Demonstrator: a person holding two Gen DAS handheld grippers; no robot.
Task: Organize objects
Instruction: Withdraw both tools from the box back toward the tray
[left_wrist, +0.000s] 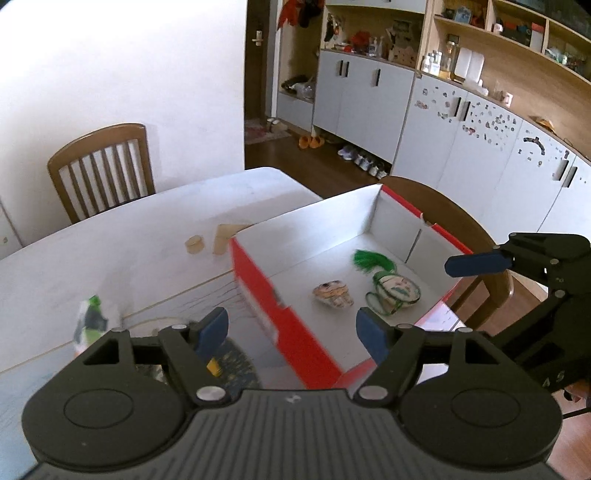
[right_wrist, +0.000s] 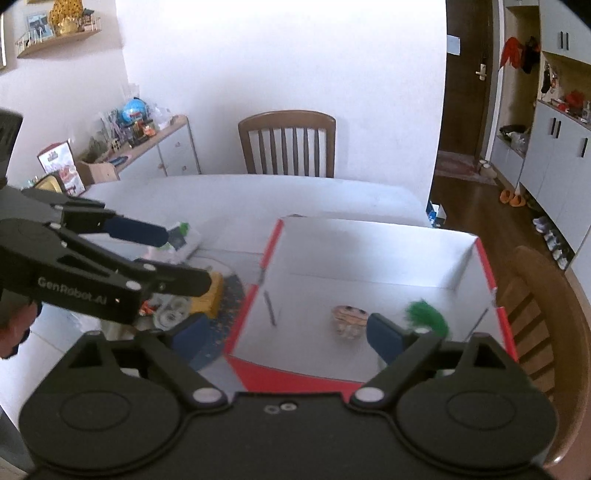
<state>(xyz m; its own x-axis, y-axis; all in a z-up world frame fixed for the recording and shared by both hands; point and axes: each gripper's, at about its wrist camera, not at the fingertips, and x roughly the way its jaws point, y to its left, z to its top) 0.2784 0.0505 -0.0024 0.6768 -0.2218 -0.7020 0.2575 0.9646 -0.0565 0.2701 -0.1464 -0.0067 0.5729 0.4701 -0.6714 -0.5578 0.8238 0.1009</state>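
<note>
Your left gripper (left_wrist: 291, 330) and right gripper (right_wrist: 286, 338) both stand apart, empty. Ahead of their jaws, the red box (left_wrist: 291, 332) holds a painted shell (left_wrist: 333, 294) and a green-tasselled pouch (left_wrist: 395, 291).

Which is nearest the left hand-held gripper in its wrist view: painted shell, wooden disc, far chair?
From the left hand-held gripper:
1. Painted shell, inside the red box, just ahead.
2. Wooden disc, on the table beyond the box, left.
3. Far chair, behind the table.
</note>
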